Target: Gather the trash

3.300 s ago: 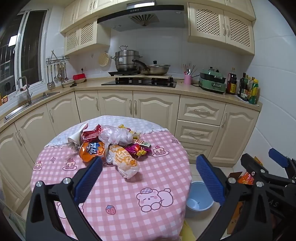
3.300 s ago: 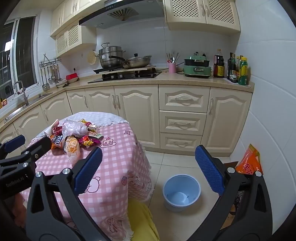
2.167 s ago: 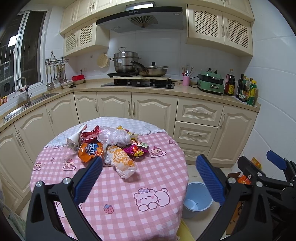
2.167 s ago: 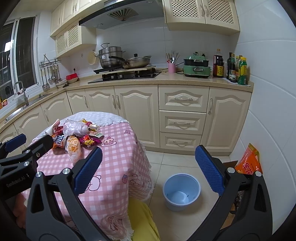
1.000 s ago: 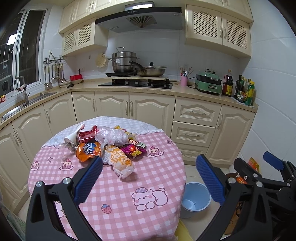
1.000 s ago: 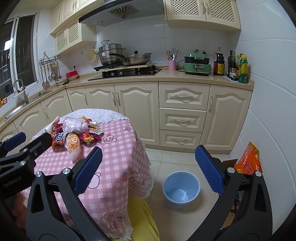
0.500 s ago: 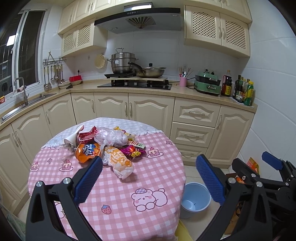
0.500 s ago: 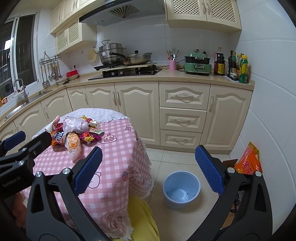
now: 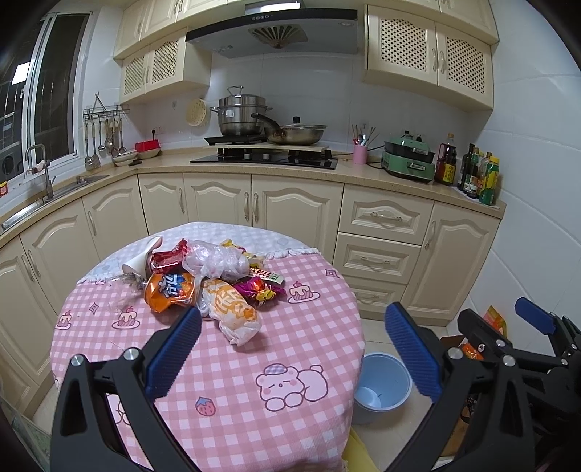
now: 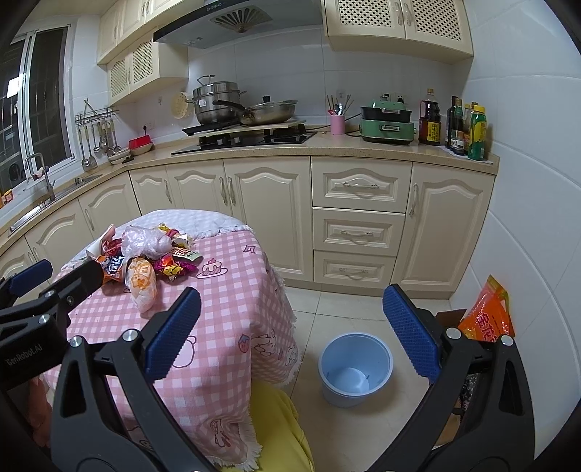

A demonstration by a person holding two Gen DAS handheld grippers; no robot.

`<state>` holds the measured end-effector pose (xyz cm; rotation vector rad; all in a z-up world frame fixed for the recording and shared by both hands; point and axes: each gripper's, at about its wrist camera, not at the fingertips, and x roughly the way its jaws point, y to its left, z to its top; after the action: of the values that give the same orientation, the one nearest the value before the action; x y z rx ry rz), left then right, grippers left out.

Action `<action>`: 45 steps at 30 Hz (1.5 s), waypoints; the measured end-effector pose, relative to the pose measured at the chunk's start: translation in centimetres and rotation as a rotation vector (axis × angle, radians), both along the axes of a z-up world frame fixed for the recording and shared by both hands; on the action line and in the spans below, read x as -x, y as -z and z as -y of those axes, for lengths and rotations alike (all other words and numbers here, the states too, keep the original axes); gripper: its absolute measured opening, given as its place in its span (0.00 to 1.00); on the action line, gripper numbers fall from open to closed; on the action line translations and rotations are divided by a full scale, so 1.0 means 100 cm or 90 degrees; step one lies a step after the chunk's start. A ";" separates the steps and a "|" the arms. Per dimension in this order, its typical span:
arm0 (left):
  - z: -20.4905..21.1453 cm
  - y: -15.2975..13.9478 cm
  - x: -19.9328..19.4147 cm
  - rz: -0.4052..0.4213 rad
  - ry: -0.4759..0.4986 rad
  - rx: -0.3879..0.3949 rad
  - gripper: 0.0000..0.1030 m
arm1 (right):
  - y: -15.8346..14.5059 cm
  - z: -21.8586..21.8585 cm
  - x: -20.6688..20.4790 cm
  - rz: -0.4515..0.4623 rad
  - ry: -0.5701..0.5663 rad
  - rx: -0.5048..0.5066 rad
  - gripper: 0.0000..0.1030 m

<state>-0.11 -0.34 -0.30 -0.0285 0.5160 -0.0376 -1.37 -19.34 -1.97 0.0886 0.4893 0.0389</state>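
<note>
Little has been altered. In the left wrist view, the trash pile (image 9: 203,279) has been shifted slightly leftward and downward in the frame, and the worktop (image 9: 225,366) and bin (image 9: 381,385) are seen marginally farther off. In the right wrist view, the bin (image 10: 354,366) has been shifted slightly upward, toward the frame centre.

Cream cabinets (image 9: 297,203) are lining an L-shaped beige counter (image 10: 363,147) under white tiled walls (image 10: 526,181), with a range hood (image 9: 276,31) hanging over the black hob (image 9: 265,157). A dark window (image 9: 51,90) is sitting above the sink (image 9: 43,192), and pale floor tiles (image 10: 337,312) are reflecting the indoor light.
</note>
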 end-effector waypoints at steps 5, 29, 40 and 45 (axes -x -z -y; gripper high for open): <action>-0.001 0.003 -0.004 -0.008 0.002 0.001 0.96 | 0.002 0.000 -0.005 -0.012 -0.001 -0.002 0.95; -0.083 0.045 -0.066 -0.100 0.026 0.071 0.96 | 0.034 -0.082 -0.073 -0.116 -0.056 0.043 0.95; -0.145 0.068 -0.109 -0.145 0.023 0.101 0.96 | 0.052 -0.150 -0.126 -0.173 -0.153 0.053 0.95; -0.175 0.078 -0.122 -0.170 0.013 0.120 0.96 | 0.064 -0.180 -0.149 -0.211 -0.208 0.027 0.95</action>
<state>12.10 17.16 -8.07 -0.2146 0.7778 -0.1032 13.58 -1.38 -8.42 -0.0279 0.8318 0.3377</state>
